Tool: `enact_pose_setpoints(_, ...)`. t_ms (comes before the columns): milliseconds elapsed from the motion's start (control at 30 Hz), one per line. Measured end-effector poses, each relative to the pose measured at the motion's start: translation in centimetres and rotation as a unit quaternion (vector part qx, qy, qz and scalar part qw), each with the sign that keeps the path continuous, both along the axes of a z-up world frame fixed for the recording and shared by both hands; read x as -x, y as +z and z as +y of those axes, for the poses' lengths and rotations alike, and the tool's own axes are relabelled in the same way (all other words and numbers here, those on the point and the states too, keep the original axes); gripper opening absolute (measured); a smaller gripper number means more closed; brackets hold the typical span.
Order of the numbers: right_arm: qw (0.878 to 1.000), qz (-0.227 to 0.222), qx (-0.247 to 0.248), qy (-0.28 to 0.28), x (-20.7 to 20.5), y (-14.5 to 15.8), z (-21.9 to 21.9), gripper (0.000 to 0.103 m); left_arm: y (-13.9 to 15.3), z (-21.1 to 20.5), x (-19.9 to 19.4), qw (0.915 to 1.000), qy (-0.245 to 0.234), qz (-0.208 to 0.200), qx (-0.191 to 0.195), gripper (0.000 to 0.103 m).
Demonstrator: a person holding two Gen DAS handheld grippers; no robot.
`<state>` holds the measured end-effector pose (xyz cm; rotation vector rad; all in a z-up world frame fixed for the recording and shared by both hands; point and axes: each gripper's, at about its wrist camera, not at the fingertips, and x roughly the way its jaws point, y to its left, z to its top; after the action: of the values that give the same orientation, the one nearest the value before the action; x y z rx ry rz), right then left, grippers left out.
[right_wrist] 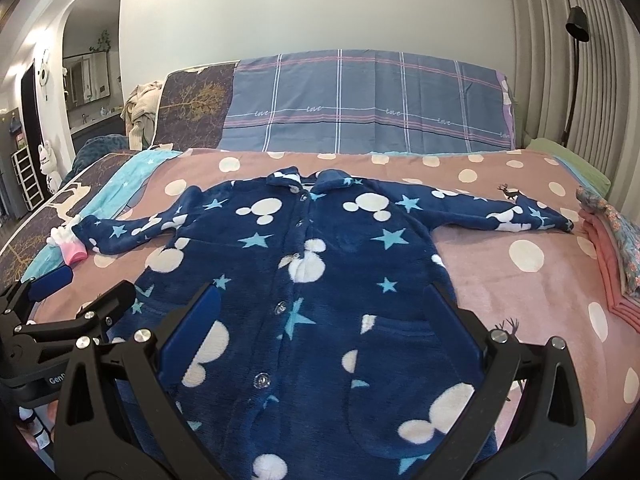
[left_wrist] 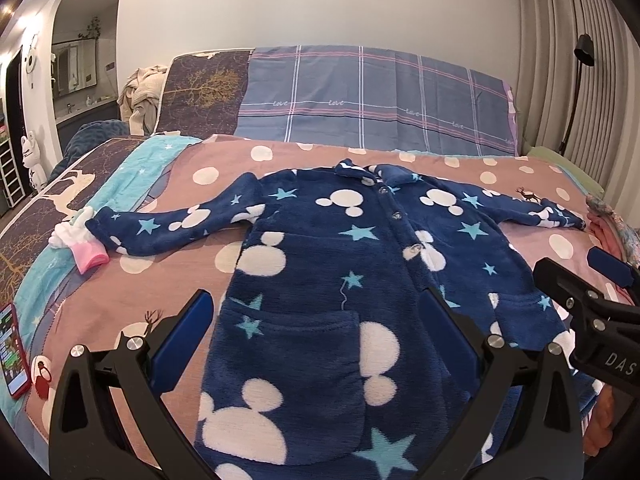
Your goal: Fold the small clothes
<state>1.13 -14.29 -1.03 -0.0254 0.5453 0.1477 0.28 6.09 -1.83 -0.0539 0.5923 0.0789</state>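
**Fleece jacket spread flat, both grippers wide and empty above its hem**

The navy fleece jacket (left_wrist: 320,264) with white mouse heads and pale blue stars fills the centre of both views, lying front-up on the pink spotted blanket (left_wrist: 192,264) of the bed. It is buttoned down the middle, collar toward the top of the frame, and both sleeves are stretched straight out to the sides; that layout looks chosen so the sleeves can be folded inward first, with nothing bunched beneath. No fold has been made yet, by my reading.

A small pink and white sock (left_wrist: 80,246) lies at the left sleeve's cuff, centre left of the frame, and a stack of folded pink clothes (right_wrist: 612,264) sits at the right edge, just past the other cuff, likely finished pieces kept out of the way. A phone (left_wrist: 14,354) in a red case rests at the lower left.

The left gripper (left_wrist: 316,316) hangs over the lower left pocket, its jaws spread wide, holding nothing. The right gripper (right_wrist: 324,316) is likewise fully apart and empty over the lower front; whether either brushes the fleece I cannot tell
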Motion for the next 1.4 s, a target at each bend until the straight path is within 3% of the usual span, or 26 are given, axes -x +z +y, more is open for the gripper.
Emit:
enact_pose_setpoints(433,1.000,0.006,0.016,-0.004,-0.7,-0.5,1.1,0.101,-0.4,1.1,-0.2,1.0000,0.002,0.000,0.007,0.102)
enact_pose_setpoints(1033,1.000,0.005,0.000,-0.009,-0.8,-0.9,0.6,0.101,-0.6,1.0,-0.3,0.9998,-0.010,0.000,0.016,0.102)
enact_pose_setpoints(1233,1.000,0.006,-0.005,-0.007,-0.8,-1.1,0.2,0.095,-0.6,0.8,-0.4,0.9999,-0.008,0.000,0.013,0.102)
enact_pose_setpoints(1333,1.000,0.006,-0.004,-0.007,-0.9,-1.4,0.1,0.087,-0.6,0.8,-0.4,0.9999,-0.008,0.001,0.013,0.102)
enact_pose_setpoints(1400,1.000,0.010,-0.004,-0.006,-1.1,-1.6,0.0,0.075,-0.5,0.7,-0.4,0.9999,-0.008,0.001,0.011,0.102)
